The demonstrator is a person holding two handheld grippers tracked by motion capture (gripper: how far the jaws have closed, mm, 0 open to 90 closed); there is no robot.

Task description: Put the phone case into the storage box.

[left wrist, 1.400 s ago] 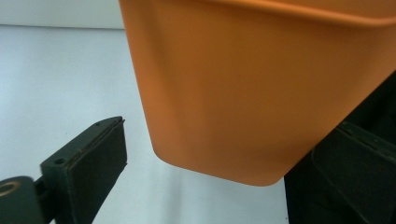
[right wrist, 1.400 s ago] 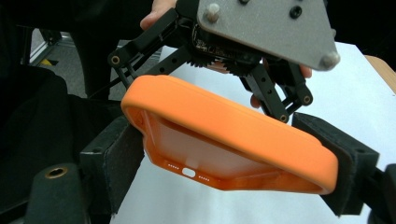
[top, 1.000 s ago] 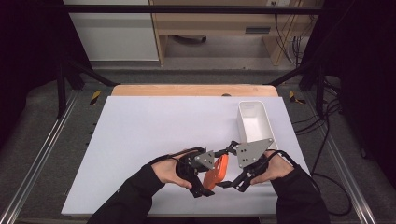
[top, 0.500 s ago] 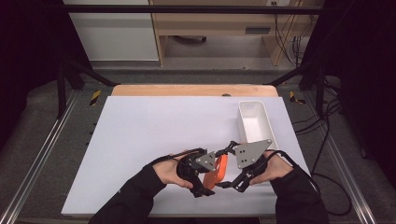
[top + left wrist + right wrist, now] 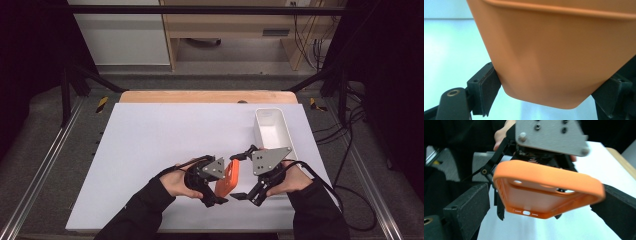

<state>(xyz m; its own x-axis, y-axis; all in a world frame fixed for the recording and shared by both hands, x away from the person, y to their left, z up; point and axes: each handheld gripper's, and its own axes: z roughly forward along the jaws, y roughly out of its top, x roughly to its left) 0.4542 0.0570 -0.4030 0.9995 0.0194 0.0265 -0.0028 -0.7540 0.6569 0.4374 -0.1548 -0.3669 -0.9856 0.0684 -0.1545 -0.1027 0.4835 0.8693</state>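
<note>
phone case (image 5: pixel 227 178) between both tongs, near table (image 5: pixel 165 135) edge

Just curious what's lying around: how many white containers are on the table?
1. A single white tray sits at the table's right side, beyond the right gripper. Its near end is covered by that gripper's grey plate, so its contents there are hidden.

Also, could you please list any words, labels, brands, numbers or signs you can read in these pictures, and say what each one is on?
None: no readable text stands anywhere.
Orange phone case: plain, no brand or lettering.
White bin: unmarked.
Grey plate on the right gripper: only screws.
Yellow-black striped marks on the floor: a pattern, no words.
</note>
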